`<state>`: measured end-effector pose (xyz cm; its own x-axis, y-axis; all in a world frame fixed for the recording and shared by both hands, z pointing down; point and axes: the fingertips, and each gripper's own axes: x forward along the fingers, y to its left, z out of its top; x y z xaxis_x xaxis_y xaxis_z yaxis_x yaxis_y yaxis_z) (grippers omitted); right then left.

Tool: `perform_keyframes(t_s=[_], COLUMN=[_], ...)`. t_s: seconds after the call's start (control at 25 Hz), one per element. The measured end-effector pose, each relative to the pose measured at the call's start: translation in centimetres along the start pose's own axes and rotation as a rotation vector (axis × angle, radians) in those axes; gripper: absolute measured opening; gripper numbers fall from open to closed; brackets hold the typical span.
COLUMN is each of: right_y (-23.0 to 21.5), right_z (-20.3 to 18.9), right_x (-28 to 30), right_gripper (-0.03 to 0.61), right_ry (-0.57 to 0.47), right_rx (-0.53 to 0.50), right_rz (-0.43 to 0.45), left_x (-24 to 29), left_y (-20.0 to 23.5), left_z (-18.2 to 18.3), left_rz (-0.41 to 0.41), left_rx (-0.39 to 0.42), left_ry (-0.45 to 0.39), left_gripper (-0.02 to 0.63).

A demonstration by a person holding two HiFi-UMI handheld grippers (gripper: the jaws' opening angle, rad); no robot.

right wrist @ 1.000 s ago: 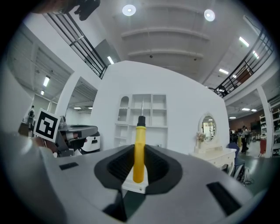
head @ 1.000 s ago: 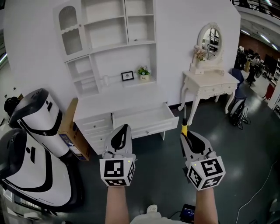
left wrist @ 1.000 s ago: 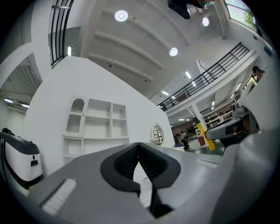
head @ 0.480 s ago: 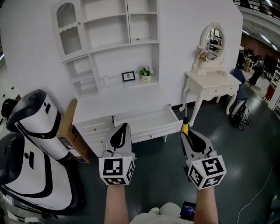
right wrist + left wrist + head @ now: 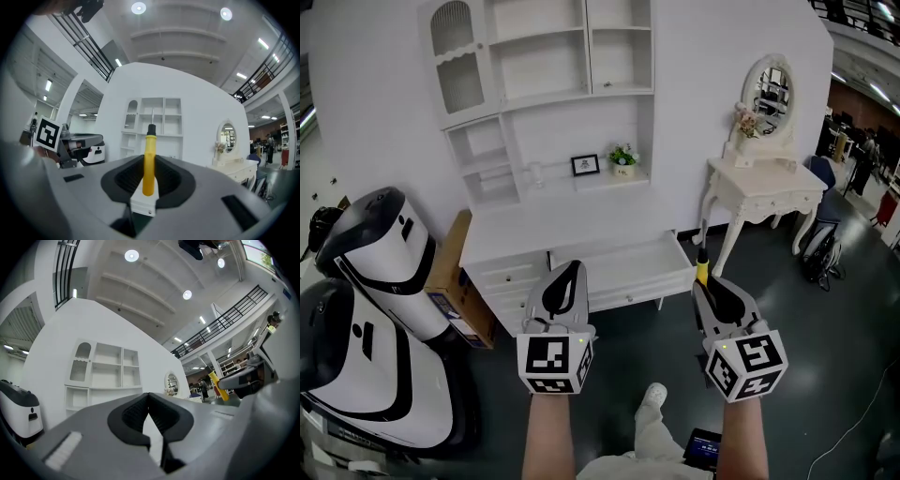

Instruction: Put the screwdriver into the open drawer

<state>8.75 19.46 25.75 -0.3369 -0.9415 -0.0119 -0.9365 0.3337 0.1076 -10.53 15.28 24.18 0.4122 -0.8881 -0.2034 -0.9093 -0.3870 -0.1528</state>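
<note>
My right gripper [image 5: 707,281] [image 5: 149,176] is shut on a screwdriver [image 5: 149,159] with a yellow handle; its black collar and thin metal shaft stick out ahead of the jaws, seen as a yellow tip [image 5: 701,270] in the head view. The open drawer [image 5: 623,265] juts from a white desk ahead of both grippers, below and between them in the head view. My left gripper [image 5: 563,281] [image 5: 149,399] is shut with nothing between its jaws, level with the right one and a hand's width to its left.
A white shelf unit [image 5: 548,84] rises behind the desk, with a small frame [image 5: 585,165] and a plant [image 5: 624,156]. A white dressing table with an oval mirror [image 5: 764,183] stands at the right. White and black machines [image 5: 370,309] and a cardboard box [image 5: 450,267] crowd the left.
Both grippers have come nearer to the desk; the drawer now lies closer to their tips. A shoe has appeared at the bottom of the head view.
</note>
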Motion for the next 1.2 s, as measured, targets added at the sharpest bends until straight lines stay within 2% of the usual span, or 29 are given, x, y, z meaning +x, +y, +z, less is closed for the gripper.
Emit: perform_keyframes(t_s=[0.44,1.2], right_y=[-2.1,-11.3], right_z=[-0.8,-2.8], right_x=[5.9,19.8], right_gripper=[0.075,0.075], right_ry=[-0.010,0.010], right_rx=[0.026,0.056], right_rz=[0.037,0.082], left_x=[5.1,20.1], left_y=[1.3,4.4], left_z=[-1.6,-5.3], left_rz=[0.008,0.071], left_rx=[0.027,0.023], left_ry=[0.019,0.037], left_gripper=[0.011,0.009])
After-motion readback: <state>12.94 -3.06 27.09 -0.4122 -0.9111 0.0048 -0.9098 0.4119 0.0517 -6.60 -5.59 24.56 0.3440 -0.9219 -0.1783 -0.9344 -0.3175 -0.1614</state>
